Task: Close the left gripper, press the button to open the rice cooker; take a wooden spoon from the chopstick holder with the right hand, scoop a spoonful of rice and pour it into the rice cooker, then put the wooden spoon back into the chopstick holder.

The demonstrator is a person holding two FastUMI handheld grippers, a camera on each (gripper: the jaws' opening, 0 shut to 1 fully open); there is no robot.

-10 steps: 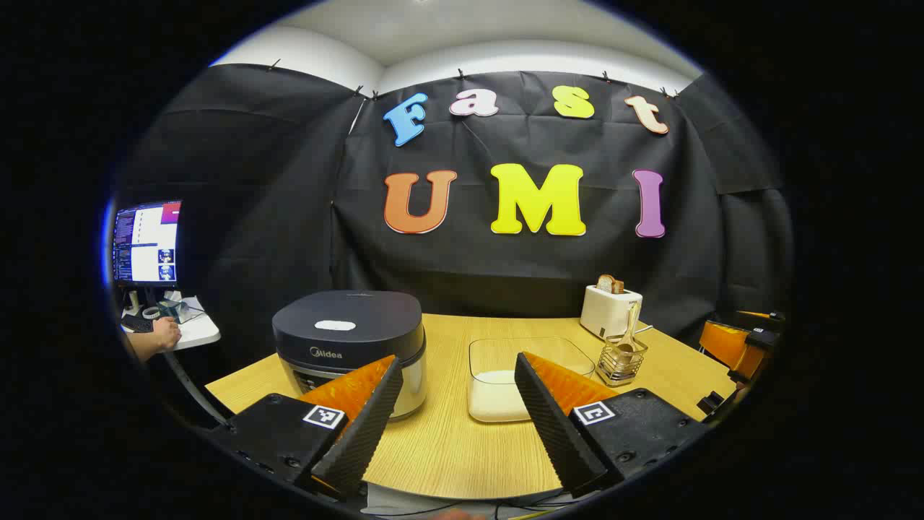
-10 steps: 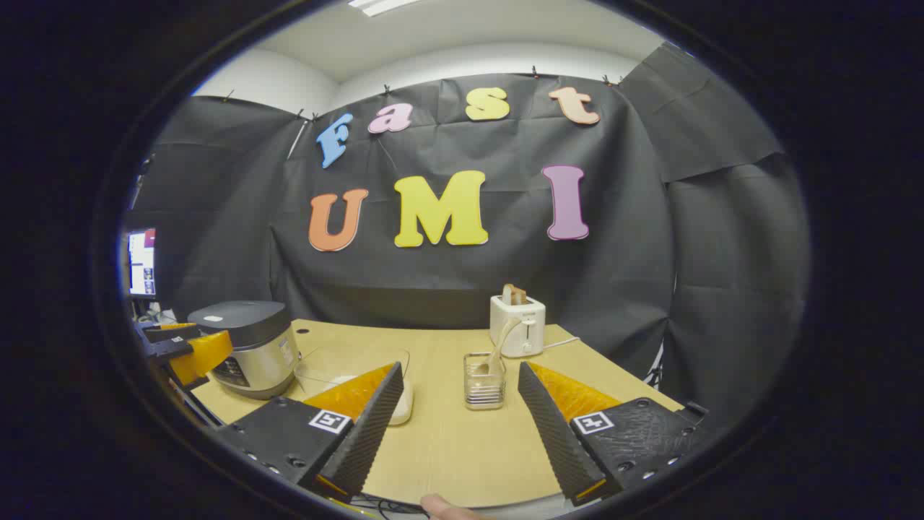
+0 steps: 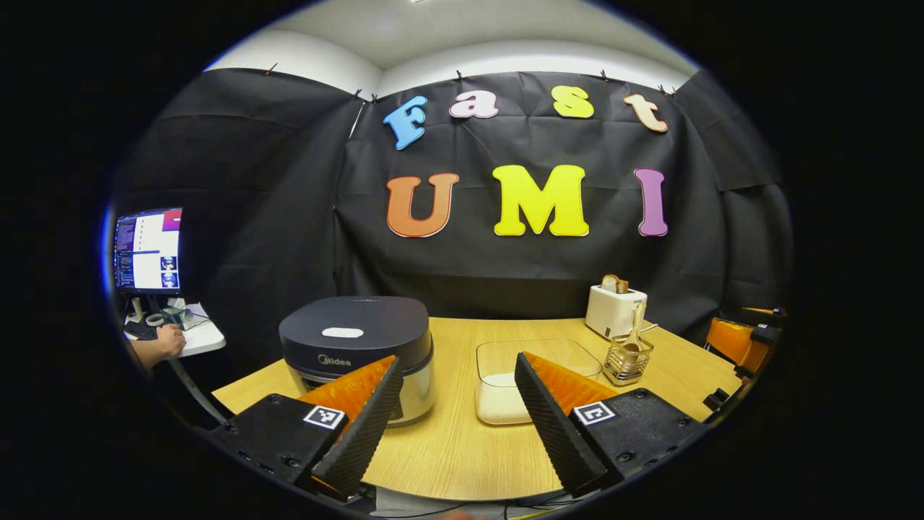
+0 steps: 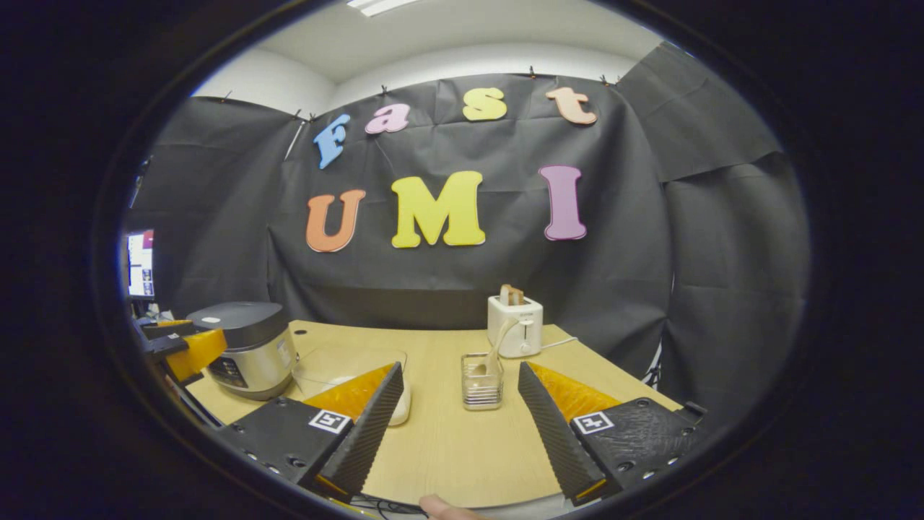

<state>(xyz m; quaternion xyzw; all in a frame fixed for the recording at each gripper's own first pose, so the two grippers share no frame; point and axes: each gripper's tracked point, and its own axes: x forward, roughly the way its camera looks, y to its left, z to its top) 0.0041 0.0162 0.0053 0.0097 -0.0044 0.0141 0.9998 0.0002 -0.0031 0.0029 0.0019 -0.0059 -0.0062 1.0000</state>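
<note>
On my wooden bench (image 3: pixel 462 455) nothing is done yet: the cooker (image 3: pixel 357 347) sits lid down at the left edge. Both left tongs (image 3: pixel 451 415) and right tongs (image 4: pixel 455 419) gape empty. The spoon (image 4: pixel 494 350) stands in its holder (image 4: pixel 482 383), near the rice dish (image 3: pixel 520 379).

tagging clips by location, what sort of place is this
Likely a staged kitchen set in a recording booth, not a home: black cloth wall, a wooden table with a rice cooker and toaster, and a computer monitor at the side.
</note>
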